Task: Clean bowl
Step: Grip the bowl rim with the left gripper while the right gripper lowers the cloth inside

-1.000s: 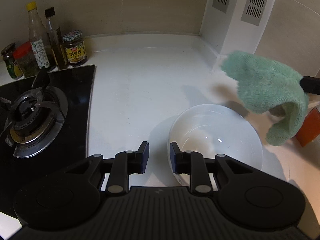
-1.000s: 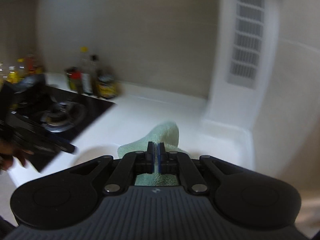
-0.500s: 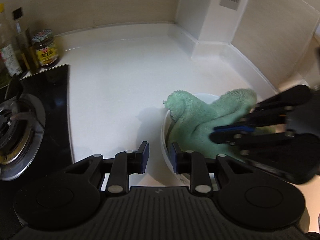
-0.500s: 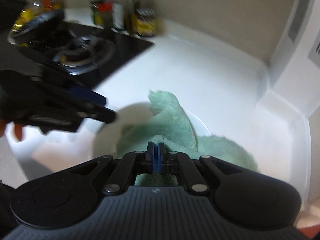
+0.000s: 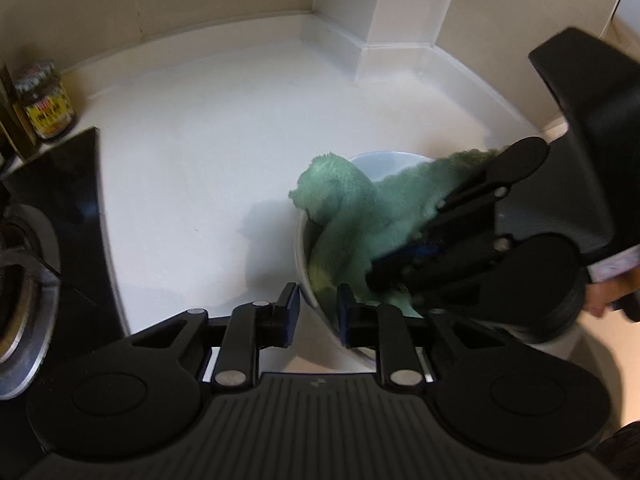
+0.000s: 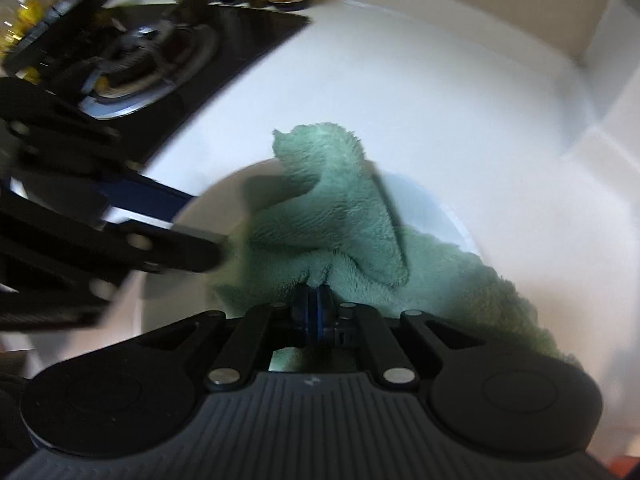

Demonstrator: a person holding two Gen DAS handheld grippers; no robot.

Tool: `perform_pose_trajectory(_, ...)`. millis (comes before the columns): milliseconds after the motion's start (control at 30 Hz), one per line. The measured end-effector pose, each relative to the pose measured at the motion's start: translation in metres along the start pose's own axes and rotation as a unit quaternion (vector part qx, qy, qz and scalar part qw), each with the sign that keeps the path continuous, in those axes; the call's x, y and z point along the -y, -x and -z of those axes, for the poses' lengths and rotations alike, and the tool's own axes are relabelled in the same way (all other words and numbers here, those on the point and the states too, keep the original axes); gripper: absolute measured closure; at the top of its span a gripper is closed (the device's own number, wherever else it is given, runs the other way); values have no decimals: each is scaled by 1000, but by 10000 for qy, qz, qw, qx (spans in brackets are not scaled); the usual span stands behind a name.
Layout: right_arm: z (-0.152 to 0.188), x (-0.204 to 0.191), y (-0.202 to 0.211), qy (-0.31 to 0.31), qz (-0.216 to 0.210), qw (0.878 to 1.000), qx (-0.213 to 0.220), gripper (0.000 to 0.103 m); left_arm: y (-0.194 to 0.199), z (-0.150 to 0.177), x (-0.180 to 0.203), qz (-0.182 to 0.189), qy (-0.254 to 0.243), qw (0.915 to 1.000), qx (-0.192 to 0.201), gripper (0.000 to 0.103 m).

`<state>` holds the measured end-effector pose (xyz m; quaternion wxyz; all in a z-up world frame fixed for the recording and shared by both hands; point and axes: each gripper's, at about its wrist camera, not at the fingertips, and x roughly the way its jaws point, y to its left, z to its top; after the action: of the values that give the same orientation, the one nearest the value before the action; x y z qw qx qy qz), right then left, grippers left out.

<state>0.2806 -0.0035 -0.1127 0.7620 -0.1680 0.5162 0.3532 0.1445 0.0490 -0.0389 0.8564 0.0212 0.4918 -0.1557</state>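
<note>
**Green cloth going into the white bowl, both grippers at its rim**

One round white ceramic bowl (image 5: 306, 256) is sitting on the white countertop (image 5: 192, 168), to the right of the black glass gas hob (image 5: 76, 208). One fluffy mint-green cloth (image 5: 352, 216) is lying inside the bowl, with one corner standing up over the far rim and another part spilling over the rim on the right gripper's side. Two black two-finger grippers are working here. One burner ring is showing on the hob.

The left gripper (image 5: 318, 312) is straddling the near wall of the bowl, one finger outside and one inside; its jaws are closing, and a gap is showing between the outer pad and the wall. The right gripper (image 6: 318, 300) is pressing down into the bowl with its jaws together, pinching a fold of the cloth.

In the left wrist view, the right gripper's body is covering much of the bowl and its fingertips are sinking into the cloth. A jar with a yellow label (image 5: 46, 106) is standing by the wall; the bottles beside it are cut off at the edge. In the right wrist view the left gripper, hob and jars are blurred, so the jars cannot be counted. The bowl's inner floor is hidden under cloth.
</note>
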Motion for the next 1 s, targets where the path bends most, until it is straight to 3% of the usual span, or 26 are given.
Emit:
perform_pose_trajectory(67,5,-1,4,290,-321,9988,-248,100,-1,-1,-2,40,52,10000,15,87)
perform_pose_trajectory(167,12,0,12,704,-459,9946,-615,101,-3,-5,-3,92,-8,10000,-1,91)
perform_pose_trajectory(300,11,4,15,1212,138,9890,-839,103,-4,-10,1,18,-242,9997,-59,93)
perform_pose_trajectory(433,0,5,10,1319,481,9896,-300,102,-4,-15,4,-32,-470,9988,-106,93)
perform_pose_trajectory(533,-1,3,8,1246,170,9921,-43,100,-4,-18,2,-18,-460,9989,-122,94)
perform_pose_trajectory(633,11,5,16,1253,-629,9897,-301,101,-3,-19,0,26,-460,9989,-118,94)
perform_pose_trajectory(700,20,8,23,1386,-537,9876,-498,101,-3,-18,0,65,-473,9988,-96,95)
perform_pose_trajectory(733,25,11,29,1433,-233,9877,-574,101,-3,-18,0,81,-483,9988,-87,95)
perform_pose_trajectory(767,29,14,37,1503,96,9872,-521,101,-3,-18,-1,89,-502,9987,-86,95)
perform_pose_trajectory(900,40,29,102,1130,366,9921,408,101,-3,-14,-3,144,-539,9984,-66,95)
perform_pose_trajectory(1000,48,31,131,1060,638,9888,840,101,-3,-12,-4,148,-574,9982,-55,95)
